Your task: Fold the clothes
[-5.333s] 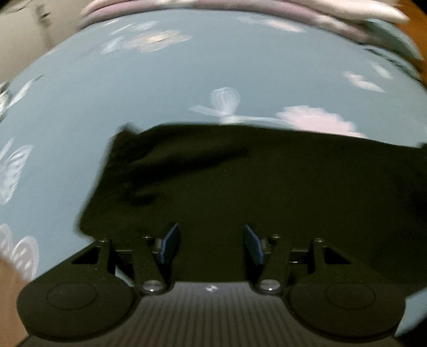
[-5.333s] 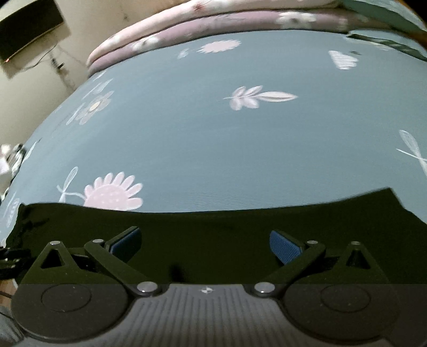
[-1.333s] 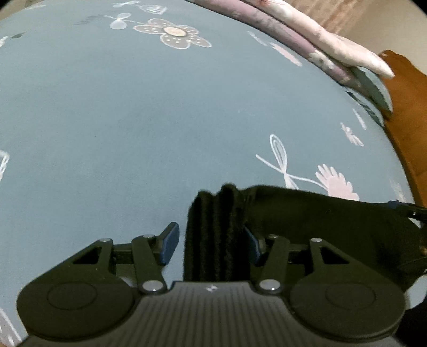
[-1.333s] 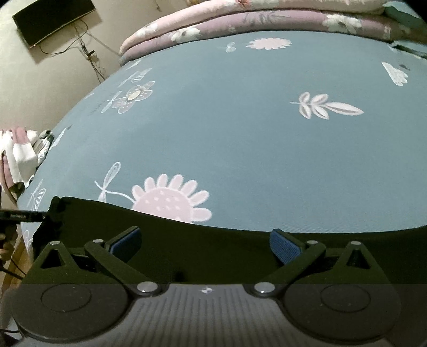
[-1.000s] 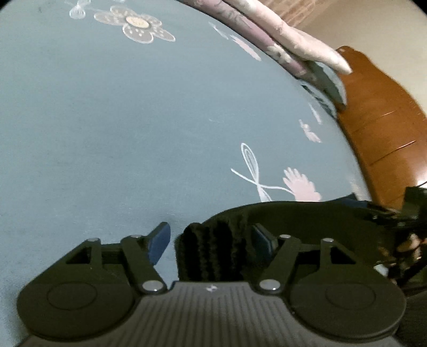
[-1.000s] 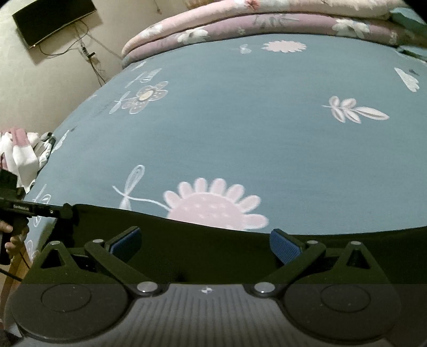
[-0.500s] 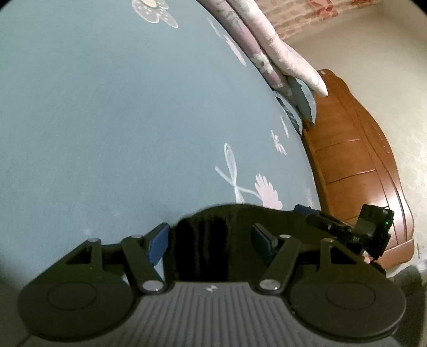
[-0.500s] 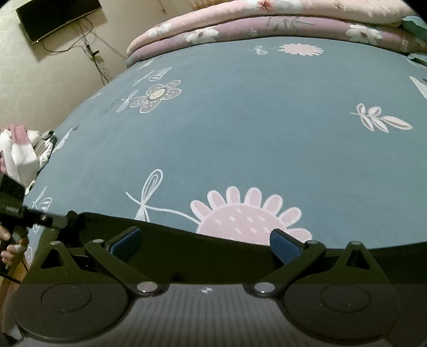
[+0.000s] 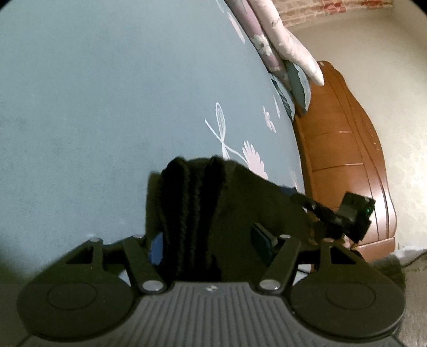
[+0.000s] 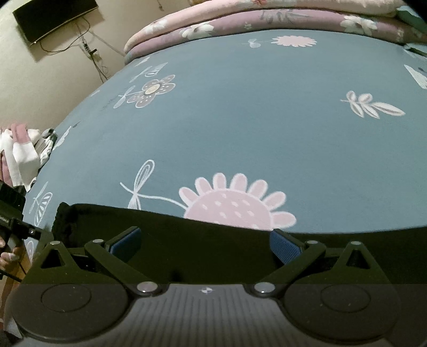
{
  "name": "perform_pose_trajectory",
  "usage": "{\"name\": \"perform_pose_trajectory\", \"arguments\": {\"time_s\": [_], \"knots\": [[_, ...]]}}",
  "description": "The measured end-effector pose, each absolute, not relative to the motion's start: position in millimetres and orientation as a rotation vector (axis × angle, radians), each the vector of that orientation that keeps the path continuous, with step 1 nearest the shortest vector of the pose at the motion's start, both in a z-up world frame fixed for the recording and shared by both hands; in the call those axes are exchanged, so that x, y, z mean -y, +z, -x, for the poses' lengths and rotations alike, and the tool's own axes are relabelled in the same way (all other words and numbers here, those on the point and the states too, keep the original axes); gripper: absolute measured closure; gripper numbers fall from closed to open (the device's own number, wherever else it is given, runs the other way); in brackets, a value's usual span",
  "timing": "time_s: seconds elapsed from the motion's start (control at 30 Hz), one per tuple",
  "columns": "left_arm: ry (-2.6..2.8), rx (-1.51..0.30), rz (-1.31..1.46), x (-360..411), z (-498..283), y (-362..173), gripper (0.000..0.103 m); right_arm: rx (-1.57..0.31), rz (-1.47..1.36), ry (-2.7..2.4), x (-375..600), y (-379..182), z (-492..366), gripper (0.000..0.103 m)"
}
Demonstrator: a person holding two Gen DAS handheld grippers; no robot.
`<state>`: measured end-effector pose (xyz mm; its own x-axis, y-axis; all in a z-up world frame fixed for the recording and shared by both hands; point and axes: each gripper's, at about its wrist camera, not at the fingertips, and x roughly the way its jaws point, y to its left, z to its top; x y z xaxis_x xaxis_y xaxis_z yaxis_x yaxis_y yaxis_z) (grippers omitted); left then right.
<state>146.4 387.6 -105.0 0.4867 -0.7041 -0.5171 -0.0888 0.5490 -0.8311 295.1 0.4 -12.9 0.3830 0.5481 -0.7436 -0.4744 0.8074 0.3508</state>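
A black garment (image 9: 240, 202) lies on the blue flowered bedsheet (image 9: 106, 106). Its bunched, ribbed end stands up between the fingers of my left gripper (image 9: 209, 245). Those jaws stand wide, and the folds lean against the left pad while the right pad rests over flat cloth. In the right wrist view the garment (image 10: 200, 235) stretches as a long strip under my right gripper (image 10: 205, 243), which is open wide just above it with nothing pinched. The right gripper's body (image 9: 355, 213) shows at the garment's far end in the left wrist view.
Folded pink and purple quilts (image 10: 267, 18) are stacked along the far edge of the bed. A wooden bed board (image 9: 341, 149) rises on the right. White and pink clothes (image 10: 21, 154) are piled at the left edge. A hand (image 10: 5, 253) holds the other tool there.
The left wrist view has rolled and swung right, bringing the wooden board and the right gripper into sight. The bunched black cloth stays between the left fingers. The right view barely shifted.
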Motion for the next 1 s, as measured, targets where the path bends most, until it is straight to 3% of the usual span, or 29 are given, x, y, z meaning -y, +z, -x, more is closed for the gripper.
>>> {"name": "perform_pose_trajectory", "arguments": {"time_s": [0.13, 0.3, 0.47, 1.0], "knots": [[-0.411, -1.008, 0.913, -380, -157, -102, 0.038, -0.966, -0.083, 0.677, 8, -6, -287, 0.0], [-0.329, -1.041, 0.877, -370, -149, -93, 0.049, -0.924, -0.068, 0.691, 25, 3, -276, 0.0], [-0.196, -1.116, 0.704, -353, -154, -74, 0.081, -0.906, -0.105, 0.669, 53, 7, -274, 0.0], [-0.091, -1.189, 0.455, -268, -167, 19, 0.084, -0.864, -0.188, 0.657, 124, 9, -278, 0.0]]}}
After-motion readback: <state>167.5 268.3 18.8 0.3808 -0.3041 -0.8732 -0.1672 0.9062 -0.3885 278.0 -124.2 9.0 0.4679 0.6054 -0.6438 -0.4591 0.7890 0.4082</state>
